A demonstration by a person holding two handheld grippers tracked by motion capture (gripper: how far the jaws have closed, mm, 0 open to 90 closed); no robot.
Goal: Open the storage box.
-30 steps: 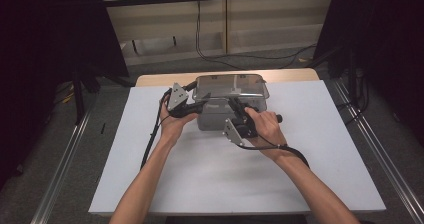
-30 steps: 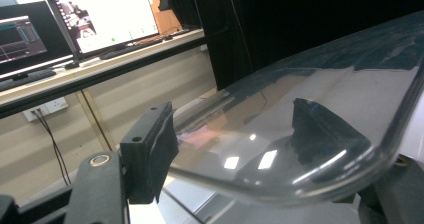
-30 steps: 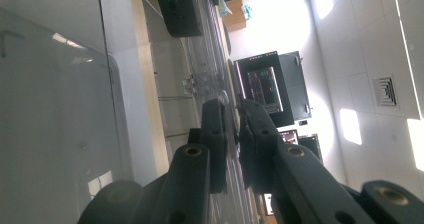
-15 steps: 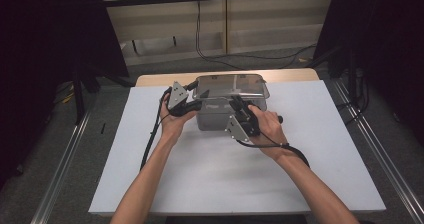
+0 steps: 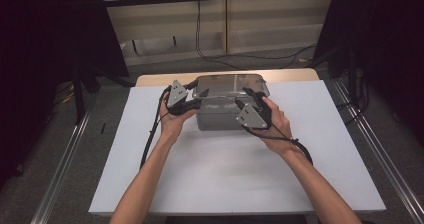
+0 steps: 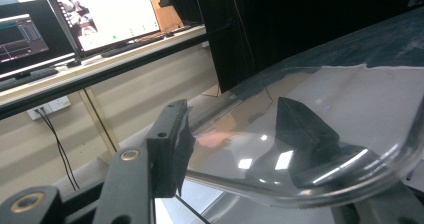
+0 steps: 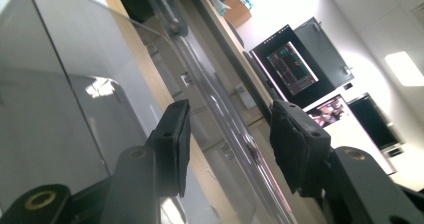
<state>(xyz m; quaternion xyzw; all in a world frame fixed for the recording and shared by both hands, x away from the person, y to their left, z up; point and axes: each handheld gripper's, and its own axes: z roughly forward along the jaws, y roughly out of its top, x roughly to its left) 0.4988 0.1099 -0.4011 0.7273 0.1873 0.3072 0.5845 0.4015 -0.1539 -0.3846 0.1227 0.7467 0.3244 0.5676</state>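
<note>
A grey box [image 5: 220, 115] with a clear lid [image 5: 231, 86] is set on the white table [image 5: 200, 174], between the two grippers. The left gripper [image 5: 195, 100] is held at the box's left end, just beside the lid's corner. In the left gripper view, the clear lid's edge [image 6: 300, 184] is seen running between the jaws: one pad [image 6: 172, 149] is outside the rim, the other is seen through the plastic. Its jaws have just been closing and are set half wide; whether the pads press on the lid cannot be told. The right gripper [image 5: 252, 98] is held at the box's right front, over the lid. In the right gripper view, its jaws have just been opening and are half wide, with the lid's rim [image 7: 225, 129] passing between the pads [image 7: 172, 144], apart from both. The grey box wall [image 7: 45, 134] is seen left of the jaws. Monitors [image 7: 295, 64] are seen beyond the gripper, well apart.
</note>
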